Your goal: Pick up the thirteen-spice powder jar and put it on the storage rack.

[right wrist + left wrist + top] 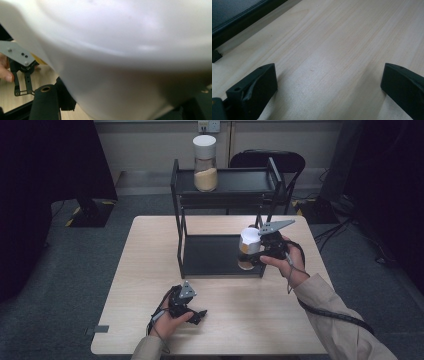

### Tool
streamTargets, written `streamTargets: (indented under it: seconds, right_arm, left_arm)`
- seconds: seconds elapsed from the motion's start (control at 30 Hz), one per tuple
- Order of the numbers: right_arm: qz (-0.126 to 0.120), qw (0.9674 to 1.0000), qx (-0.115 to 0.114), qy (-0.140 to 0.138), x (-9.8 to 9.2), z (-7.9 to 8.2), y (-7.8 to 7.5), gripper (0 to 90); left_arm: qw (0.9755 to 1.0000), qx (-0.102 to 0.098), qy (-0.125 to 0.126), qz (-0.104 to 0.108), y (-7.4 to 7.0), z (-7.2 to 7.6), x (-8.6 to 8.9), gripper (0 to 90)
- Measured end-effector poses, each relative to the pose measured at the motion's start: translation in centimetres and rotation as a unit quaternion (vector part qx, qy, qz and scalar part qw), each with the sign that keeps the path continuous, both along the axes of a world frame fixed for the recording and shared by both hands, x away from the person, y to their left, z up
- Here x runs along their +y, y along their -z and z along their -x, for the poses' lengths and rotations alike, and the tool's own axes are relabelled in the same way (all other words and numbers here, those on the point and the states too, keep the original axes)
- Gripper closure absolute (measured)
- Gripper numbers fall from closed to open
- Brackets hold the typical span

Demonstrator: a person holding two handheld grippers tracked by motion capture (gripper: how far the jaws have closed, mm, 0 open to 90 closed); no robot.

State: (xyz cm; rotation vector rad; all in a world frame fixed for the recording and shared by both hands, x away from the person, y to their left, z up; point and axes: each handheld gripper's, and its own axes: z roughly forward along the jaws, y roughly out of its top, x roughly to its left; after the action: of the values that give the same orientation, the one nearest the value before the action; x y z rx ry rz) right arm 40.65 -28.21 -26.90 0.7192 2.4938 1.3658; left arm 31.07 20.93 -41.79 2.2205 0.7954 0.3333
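While the left gripper rests open-jawed at lower centre, the right gripper's jaws clamp the white-capped jar, likely rigid, slippery, best held mid-body.

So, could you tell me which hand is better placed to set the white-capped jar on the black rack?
The right. The right gripper is shut on the jar, tilted at the black rack by its lower shelf. The left gripper rests open on the table, near its front edge and away from the rack.
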Motion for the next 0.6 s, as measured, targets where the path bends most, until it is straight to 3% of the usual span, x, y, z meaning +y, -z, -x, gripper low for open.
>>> streamTargets:
  seconds: [0.6]
  right_arm:
    - [0.007, 0.9998, -0.015, 0.009, 0.7, -1.1, -5.6, 30.0]
  left_arm:
    - [1.0000, 0.000, 0.000, 0.000, 0.0, 0.0, 0.0, 0.0]
